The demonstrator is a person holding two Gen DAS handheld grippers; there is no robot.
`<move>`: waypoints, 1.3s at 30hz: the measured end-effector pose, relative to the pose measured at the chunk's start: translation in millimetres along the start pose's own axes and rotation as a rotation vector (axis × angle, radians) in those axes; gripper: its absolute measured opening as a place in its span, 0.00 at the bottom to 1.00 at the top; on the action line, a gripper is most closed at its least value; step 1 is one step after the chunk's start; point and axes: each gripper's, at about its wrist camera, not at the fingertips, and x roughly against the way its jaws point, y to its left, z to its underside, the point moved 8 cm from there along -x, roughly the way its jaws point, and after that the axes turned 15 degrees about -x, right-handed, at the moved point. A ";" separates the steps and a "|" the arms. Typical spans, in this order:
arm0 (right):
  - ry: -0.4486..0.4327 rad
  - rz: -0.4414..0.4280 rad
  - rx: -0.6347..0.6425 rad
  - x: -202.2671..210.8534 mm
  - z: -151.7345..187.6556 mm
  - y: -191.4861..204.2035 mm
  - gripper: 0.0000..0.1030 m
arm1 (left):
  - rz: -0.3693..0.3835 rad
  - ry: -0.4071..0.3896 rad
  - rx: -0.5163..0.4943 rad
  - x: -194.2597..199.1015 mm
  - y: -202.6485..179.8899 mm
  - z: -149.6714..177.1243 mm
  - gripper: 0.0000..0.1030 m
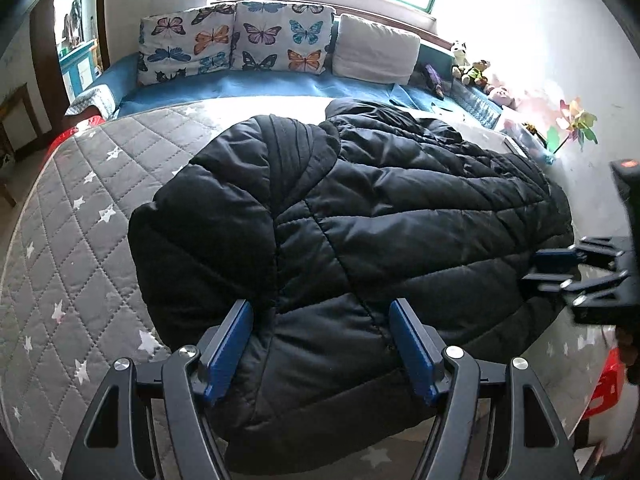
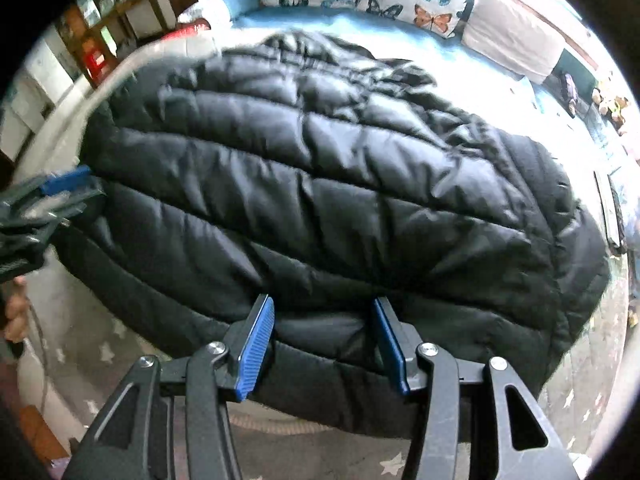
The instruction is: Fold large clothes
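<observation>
A black puffy jacket (image 1: 360, 216) lies spread across the grey star-quilted bed (image 1: 68, 216), its near hem toward the person and its hood end toward the butterfly pillows (image 1: 236, 40). The left tool (image 1: 322, 344) hangs over the near left part of the hem, its blue pads standing wide with padding bulging between them but not visibly pinched. The right tool (image 2: 324, 340) sits over the hem further right, about half open, fabric between its pads; I cannot tell whether they press. Both seem placed to take the hem at two spots, probably so it can be folded toward the pillows evenly.
</observation>
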 end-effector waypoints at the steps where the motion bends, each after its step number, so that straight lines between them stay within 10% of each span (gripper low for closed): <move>1: -0.003 0.000 -0.009 3.5 -0.5 -4.7 0.54 | -0.004 0.000 -0.003 0.4 -0.6 -0.1 0.73; 18: 0.064 -0.021 -0.135 -16.2 -1.4 -67.0 0.55 | 0.009 0.010 -0.004 1.3 -2.2 -1.8 0.76; 39: 0.003 -0.033 -0.324 -27.6 -88.0 -116.5 0.55 | 0.083 -0.049 0.114 -2.1 56.0 -69.9 0.72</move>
